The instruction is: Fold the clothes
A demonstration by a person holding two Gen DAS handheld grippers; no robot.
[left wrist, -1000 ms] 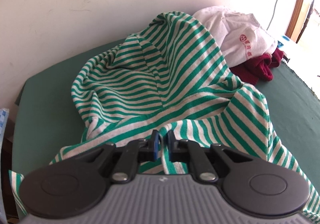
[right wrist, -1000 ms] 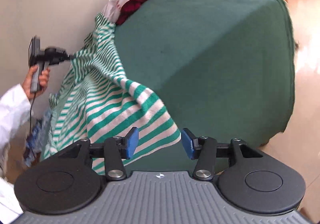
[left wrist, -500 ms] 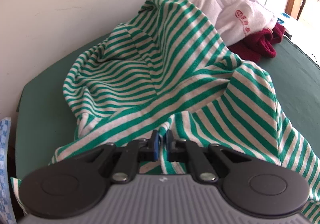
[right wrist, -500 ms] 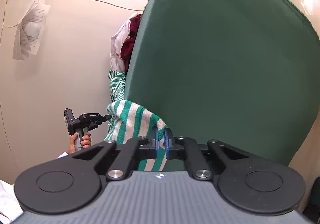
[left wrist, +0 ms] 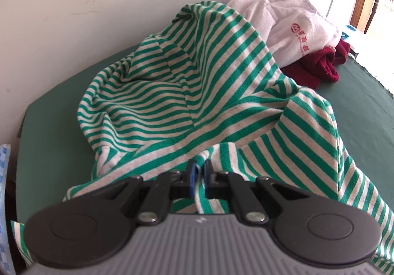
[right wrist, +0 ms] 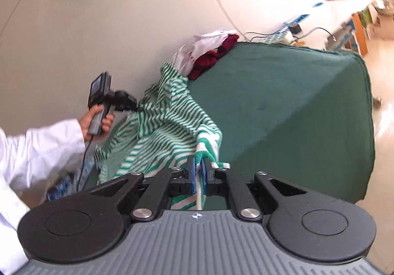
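Observation:
A green-and-white striped shirt (left wrist: 197,93) lies crumpled on the green-covered table (left wrist: 364,102), bunched against the wall. My left gripper (left wrist: 200,166) is shut on a fold of the shirt's near edge, with fabric pinched between the blue pads. In the right wrist view my right gripper (right wrist: 199,164) is shut on another edge of the striped shirt (right wrist: 167,132) and holds it lifted above the table (right wrist: 295,102). The left gripper (right wrist: 138,109) appears there too, held by a hand (right wrist: 98,120) in a white sleeve, its tip in the shirt's other side.
A white garment with red print (left wrist: 290,29) and a maroon garment (left wrist: 317,66) are piled at the far end by the wall. A blue checked cloth (left wrist: 3,176) shows at the left edge. Cables and small items (right wrist: 290,34) lie beyond the table's far edge.
The right gripper closed on the shirt's edge and rose with it, rolling as it went. The left gripper kept its grip and stayed roughly in place.

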